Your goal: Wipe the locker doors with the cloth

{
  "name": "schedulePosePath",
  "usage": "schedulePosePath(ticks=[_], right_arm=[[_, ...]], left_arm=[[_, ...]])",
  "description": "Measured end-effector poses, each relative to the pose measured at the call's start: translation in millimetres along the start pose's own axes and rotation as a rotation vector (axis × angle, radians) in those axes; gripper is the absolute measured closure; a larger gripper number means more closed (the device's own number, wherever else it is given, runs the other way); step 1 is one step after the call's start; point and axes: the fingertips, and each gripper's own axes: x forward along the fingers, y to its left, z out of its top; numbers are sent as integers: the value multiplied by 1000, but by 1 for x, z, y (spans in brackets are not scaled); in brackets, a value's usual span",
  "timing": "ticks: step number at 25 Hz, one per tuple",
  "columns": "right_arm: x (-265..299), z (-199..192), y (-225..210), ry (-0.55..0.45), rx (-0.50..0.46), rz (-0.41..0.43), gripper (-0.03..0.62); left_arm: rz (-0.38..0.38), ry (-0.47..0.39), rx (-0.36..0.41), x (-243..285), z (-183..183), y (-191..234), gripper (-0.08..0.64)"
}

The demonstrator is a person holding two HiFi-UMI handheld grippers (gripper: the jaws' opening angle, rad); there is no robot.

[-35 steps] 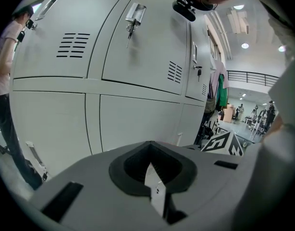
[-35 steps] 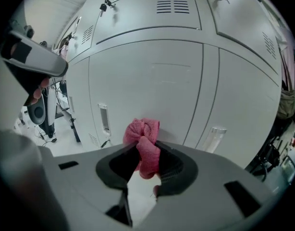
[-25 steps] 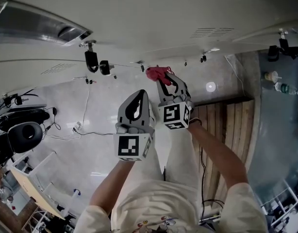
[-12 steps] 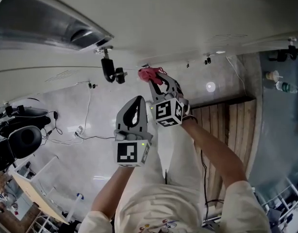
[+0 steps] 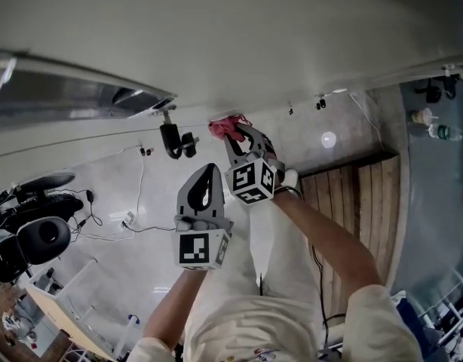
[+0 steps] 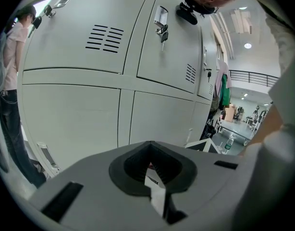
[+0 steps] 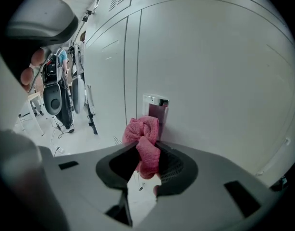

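Right gripper (image 5: 233, 137) clamps pink cloth (image 7: 143, 134) at grey locker door (image 7: 212, 61) beside its recessed handle (image 7: 156, 108); left gripper (image 5: 209, 173) jaws together, empty, short of the door.

A pale glossy floor (image 5: 103, 194) is seen in the head view, with a round light reflection (image 5: 328, 139) on it and thin cables (image 5: 133, 216) trailed across it. A strip of wooden slats (image 5: 360, 202) is laid at the right, beside a grey-blue area (image 5: 435, 217) where a bottle (image 5: 446, 134) is stood. A black chair (image 5: 37, 236) is placed at the left. In the left gripper view, ceiling lights (image 6: 247, 45), a railing (image 6: 257, 75) and a table (image 6: 236, 128) are shown beyond the grey lockers (image 6: 90, 105).
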Motion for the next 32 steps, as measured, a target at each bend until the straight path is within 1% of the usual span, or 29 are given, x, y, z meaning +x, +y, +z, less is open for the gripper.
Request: schedulePosePath(ticks=[4, 11, 16, 21, 25, 32], right_arm=[[1, -1, -1, 0, 0, -2, 488], [-5, -1, -14, -4, 22, -35, 486], [-10, 0, -22, -10, 8, -47, 486], [-13, -3, -31, -9, 22, -59, 486], [-18, -7, -44, -1, 58, -83, 486], [-26, -18, -67, 13, 50, -107, 486]], left_arm=[[-6, 2, 7, 2, 1, -1, 554], [-14, -3, 14, 0, 3, -4, 554], [-20, -3, 15, -1, 1, -11, 554], [-14, -7, 15, -5, 1, -15, 554], [-4, -15, 17, -7, 2, -18, 554], [12, -16, 10, -11, 2, -25, 554]])
